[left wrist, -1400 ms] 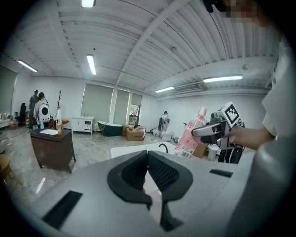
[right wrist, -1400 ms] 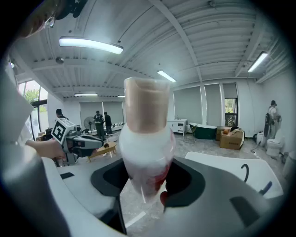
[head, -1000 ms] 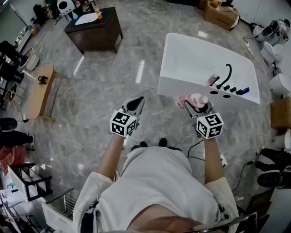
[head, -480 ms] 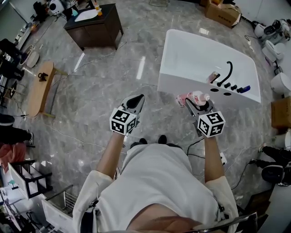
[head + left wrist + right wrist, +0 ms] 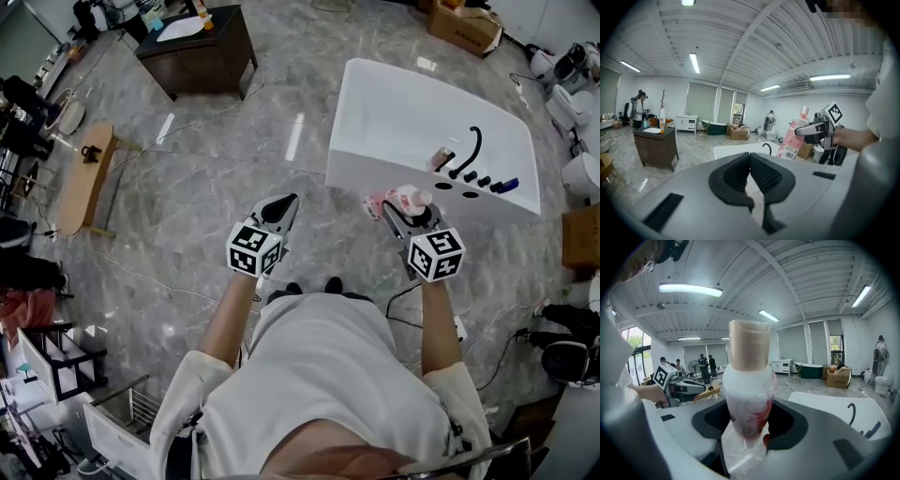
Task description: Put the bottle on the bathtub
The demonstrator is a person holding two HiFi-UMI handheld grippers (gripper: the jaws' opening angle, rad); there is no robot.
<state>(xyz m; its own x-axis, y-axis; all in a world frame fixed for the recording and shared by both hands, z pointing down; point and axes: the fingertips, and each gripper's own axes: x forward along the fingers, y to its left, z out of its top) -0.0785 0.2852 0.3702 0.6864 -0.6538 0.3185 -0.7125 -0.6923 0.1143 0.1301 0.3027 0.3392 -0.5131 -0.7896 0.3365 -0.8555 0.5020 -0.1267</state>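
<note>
The fingers [image 5: 790, 420] of the right gripper [image 5: 749, 427] clamp the bottle [image 5: 749, 380] by its body, which looks light and slippery, while the left gripper [image 5: 750, 157] has its fingers together.

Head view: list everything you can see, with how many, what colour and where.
bathtub: one, white, upper right, on the floor
faucet: one, black, on the bathtub's near rim
bottle: one, pink and white, between the right gripper's jaws, in front of the bathtub
cabinet: one, dark brown, upper left
bench: one, wooden, left side
cardboard boxes: two, brown, beyond the bathtub and at the right edge
floor: grey marble
left gripper: shut, empty
right gripper: shut on bottle
person: white top, bottom centre
</note>
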